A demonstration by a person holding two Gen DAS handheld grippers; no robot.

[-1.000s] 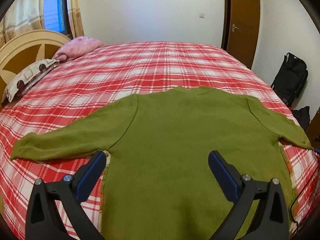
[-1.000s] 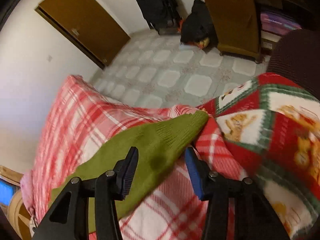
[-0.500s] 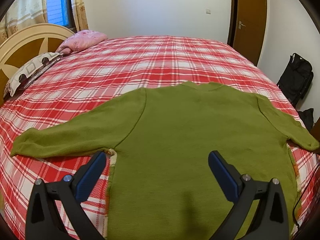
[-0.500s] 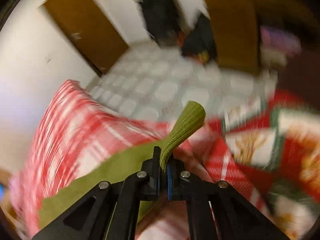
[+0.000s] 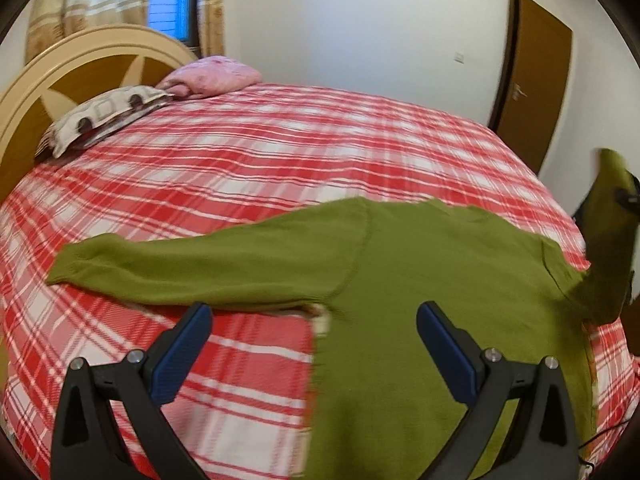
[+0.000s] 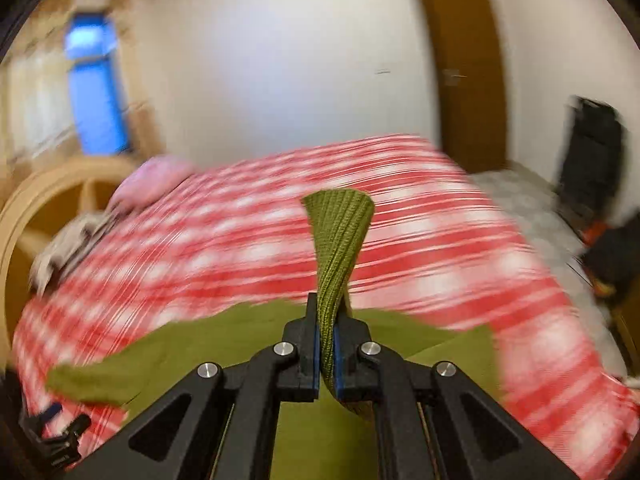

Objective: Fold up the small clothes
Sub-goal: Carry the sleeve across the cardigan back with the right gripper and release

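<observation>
left gripper (image 5: pixel 314 330) wide open, empty, over the armpit | green sweater (image 5: pixel 420 264) flat on plaid bed (image 5: pixel 280 152) - soft, floppy knit, best pinched at cuffs | right gripper (image 6: pixel 327 346) clamped on the ribbed cuff (image 6: pixel 338 232) - sleeve lifted

Your olive-green knit sweater (image 5: pixel 420 280), flat on the bed (image 5: pixel 260 168), one sleeve outstretched, other sleeve's ribbed cuff (image 6: pixel 338 232) lifted.

Open bedspread (image 5: pixel 280 168) beyond sweater (image 5: pixel 420 280); pillows (image 5: pixel 104 120) seemingly far.
</observation>
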